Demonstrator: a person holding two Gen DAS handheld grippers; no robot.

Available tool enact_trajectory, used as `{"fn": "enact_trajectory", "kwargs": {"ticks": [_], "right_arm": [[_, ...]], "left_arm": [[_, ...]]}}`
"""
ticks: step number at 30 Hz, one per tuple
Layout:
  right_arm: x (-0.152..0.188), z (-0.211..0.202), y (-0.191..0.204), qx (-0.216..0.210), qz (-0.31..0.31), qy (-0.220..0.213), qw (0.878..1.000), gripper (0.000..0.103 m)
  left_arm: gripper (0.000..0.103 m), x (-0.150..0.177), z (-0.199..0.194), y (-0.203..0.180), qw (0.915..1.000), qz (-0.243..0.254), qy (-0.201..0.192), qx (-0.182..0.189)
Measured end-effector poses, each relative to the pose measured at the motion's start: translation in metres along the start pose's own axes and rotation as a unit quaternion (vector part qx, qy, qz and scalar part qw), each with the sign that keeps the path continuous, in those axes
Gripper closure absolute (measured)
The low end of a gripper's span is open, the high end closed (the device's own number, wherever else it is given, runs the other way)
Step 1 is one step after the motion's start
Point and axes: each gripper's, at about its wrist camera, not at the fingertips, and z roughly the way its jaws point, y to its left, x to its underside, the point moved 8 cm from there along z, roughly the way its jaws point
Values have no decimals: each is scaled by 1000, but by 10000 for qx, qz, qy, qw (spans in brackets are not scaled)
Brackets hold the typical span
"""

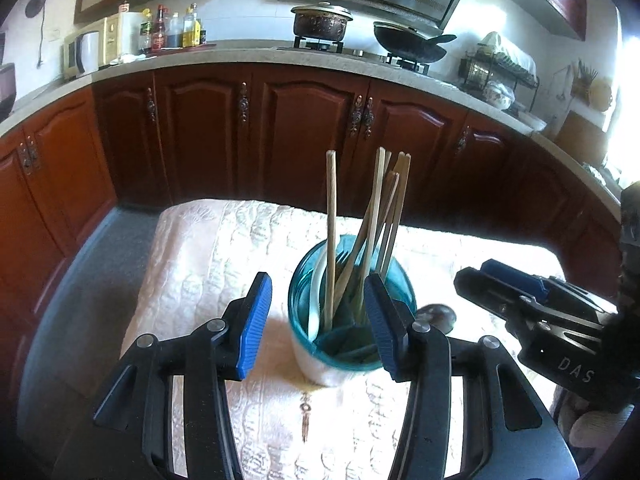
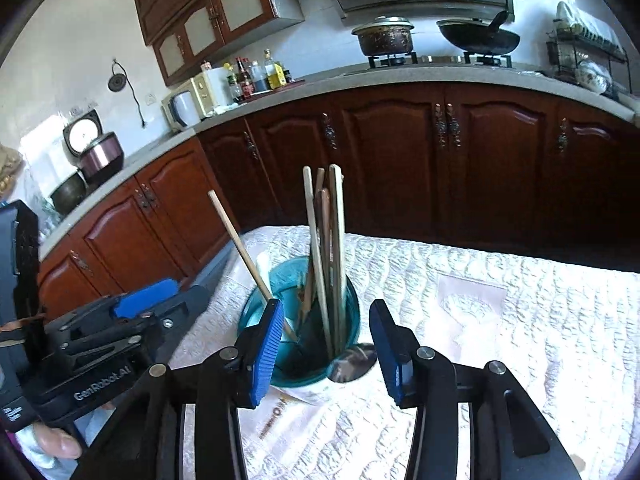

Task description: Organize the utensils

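With the jaws of both the left gripper [image 1: 318,322] and right gripper [image 2: 326,350] spread and empty, the light, stiff wooden chopsticks [image 1: 372,216] are seen upright in the fragile teal glass cup [image 1: 304,320] on the cloth-covered desk [image 1: 200,248], best pinched mid-shaft.

Light: daylight from the window [image 1: 628,80] at the right edge, blown out white
Glare: sunlit patches on the white tablecloth [image 1: 224,248]
Shadow: lower cabinets [image 2: 400,168] dark
Distortion: strong fisheye; countertop [image 1: 240,56] bows, black corners
Sharpness: centre crisp, edges soft
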Motion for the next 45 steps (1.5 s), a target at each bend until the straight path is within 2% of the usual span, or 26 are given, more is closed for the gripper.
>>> {"fn": "enact_trajectory", "kwargs": {"ticks": [10, 28, 45], "right_arm": [[10, -2, 4, 78, 101, 89, 9999, 59], [14, 1, 4, 138, 141, 136, 9997, 58], [16, 5, 9, 96, 55, 228, 9997, 58]], "left_arm": [[56, 7, -10, 4, 9993, 93, -77, -347], [56, 12, -13, 6, 9981, 153, -103, -588], [56, 13, -17, 10, 9977, 110, -114, -657]]}}
